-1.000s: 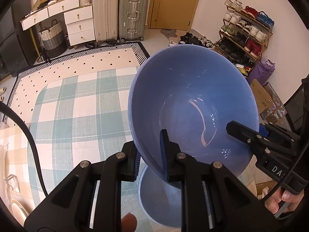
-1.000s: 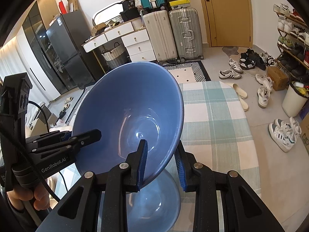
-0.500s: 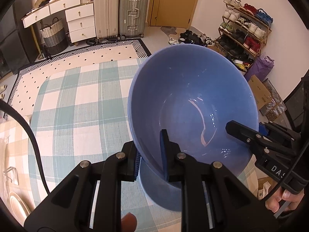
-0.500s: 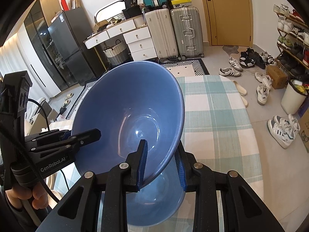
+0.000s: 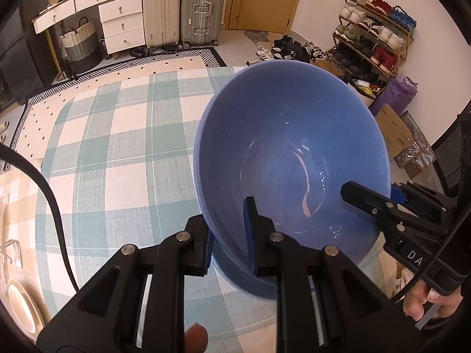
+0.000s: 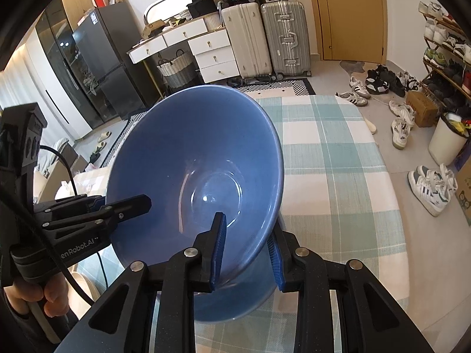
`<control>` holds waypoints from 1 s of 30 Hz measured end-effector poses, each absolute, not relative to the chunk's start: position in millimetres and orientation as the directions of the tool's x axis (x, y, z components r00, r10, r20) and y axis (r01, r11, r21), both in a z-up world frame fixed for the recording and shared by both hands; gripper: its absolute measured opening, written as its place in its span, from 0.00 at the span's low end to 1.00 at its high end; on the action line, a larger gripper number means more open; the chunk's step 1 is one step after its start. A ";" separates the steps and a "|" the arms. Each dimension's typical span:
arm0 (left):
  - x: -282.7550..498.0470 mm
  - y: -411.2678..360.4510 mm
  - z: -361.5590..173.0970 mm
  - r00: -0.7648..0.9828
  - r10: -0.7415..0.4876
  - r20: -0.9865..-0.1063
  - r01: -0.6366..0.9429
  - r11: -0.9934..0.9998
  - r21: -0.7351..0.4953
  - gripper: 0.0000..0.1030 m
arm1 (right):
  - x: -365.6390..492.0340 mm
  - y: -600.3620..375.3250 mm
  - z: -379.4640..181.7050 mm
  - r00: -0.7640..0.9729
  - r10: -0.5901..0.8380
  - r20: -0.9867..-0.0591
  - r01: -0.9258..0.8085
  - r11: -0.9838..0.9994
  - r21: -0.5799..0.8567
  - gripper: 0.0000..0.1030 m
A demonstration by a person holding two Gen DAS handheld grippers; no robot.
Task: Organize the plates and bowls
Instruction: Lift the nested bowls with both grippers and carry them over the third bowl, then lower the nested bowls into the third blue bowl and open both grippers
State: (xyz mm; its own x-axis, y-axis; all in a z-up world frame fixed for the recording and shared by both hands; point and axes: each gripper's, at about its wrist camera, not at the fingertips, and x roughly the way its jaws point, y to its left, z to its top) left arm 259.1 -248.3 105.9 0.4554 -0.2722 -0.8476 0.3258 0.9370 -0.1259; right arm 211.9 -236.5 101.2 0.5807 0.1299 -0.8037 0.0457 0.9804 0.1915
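Both grippers are clamping one large blue bowl [image 5: 291, 158] by opposite sides of its rim, holding it tilted above the table. In the left wrist view, the left gripper [image 5: 228, 235] is pinching the near rim: one blue pad is lying against the inner wall and the other is pressing the outer wall, so the jaws are standing nearly together with only the bowl wall between them. The right gripper [image 5: 391, 203] is entering that view from the right edge and gripping the far rim in the same manner, with the person's fingers [image 5: 424, 300] wrapping its handle.

In the right wrist view, the right gripper [image 6: 247, 250] is clamping the bowl [image 6: 200, 158] at its lower right rim, one pad inside and one outside. The left gripper [image 6: 123, 206] is reaching in from the left and biting the opposite rim.

A second blue bowl [image 6: 235, 300] is sitting directly beneath the held bowl on the green and white checked tablecloth [image 5: 117, 153]. The base of the held bowl is hanging over its opening; contact between the two bowls cannot be determined from either view.

A cream plate [image 5: 23, 306] is lying near the left table edge, well apart from the bowls
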 end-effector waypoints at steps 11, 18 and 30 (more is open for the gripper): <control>244.8 -242.1 89.1 0.442 -0.267 -0.857 0.322 0.938 -0.127 0.15 | 200.1 -234.0 94.1 0.570 0.138 -0.810 0.034 0.981 0.192 0.28; 243.6 -240.0 70.3 0.420 -0.258 -0.870 0.315 0.941 -0.127 0.15 | 198.7 -231.5 79.1 0.542 0.131 -0.830 0.036 0.983 0.178 0.28; 248.2 -241.8 64.2 0.426 -0.238 -0.873 0.312 0.944 -0.105 0.35 | 198.0 -233.9 65.7 0.517 0.127 -0.846 0.029 0.986 0.166 0.29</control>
State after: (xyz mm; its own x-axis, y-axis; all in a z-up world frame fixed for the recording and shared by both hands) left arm 248.2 -241.8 64.2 0.4255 -0.2375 -0.8732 0.3123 0.9442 -0.1047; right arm 198.0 -233.9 65.7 0.5170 0.1272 -0.8465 0.0287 0.9858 0.1657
